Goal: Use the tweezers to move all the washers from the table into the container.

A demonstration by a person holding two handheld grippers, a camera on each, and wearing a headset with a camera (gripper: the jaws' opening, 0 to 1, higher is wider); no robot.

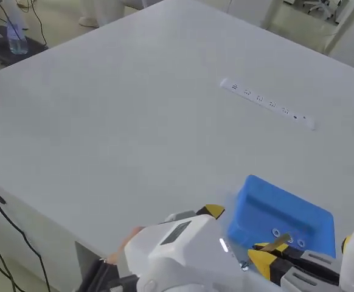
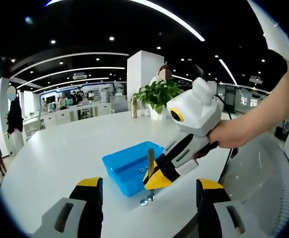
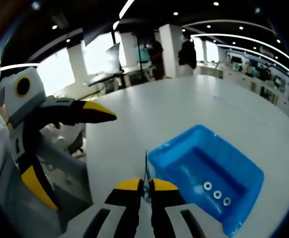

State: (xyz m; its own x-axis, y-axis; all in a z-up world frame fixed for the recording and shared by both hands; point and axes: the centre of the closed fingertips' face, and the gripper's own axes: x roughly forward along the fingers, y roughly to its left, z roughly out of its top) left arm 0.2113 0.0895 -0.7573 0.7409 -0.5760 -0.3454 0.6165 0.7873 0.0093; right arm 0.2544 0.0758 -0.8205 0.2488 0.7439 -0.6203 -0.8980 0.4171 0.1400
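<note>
A blue container [image 1: 281,214] sits near the table's front edge with three washers [image 1: 289,239] in it, which the right gripper view shows as washers [image 3: 217,194] in the container [image 3: 236,163]. My right gripper [image 3: 146,184] is shut on thin tweezers [image 3: 146,167]. In the left gripper view the tweezers [image 2: 151,162] point down at two washers [image 2: 146,201] on the table just in front of the container [image 2: 127,168]. The right gripper [image 1: 262,256] is at the container's near side. My left gripper [image 2: 149,184] stands open and holds nothing, just left of it.
A white power strip [image 1: 268,103] lies on the far right of the white table [image 1: 134,121]. Cables [image 1: 6,225] hang off the left edge. A water bottle [image 1: 16,36] stands beyond the table's far left. People stand in the background.
</note>
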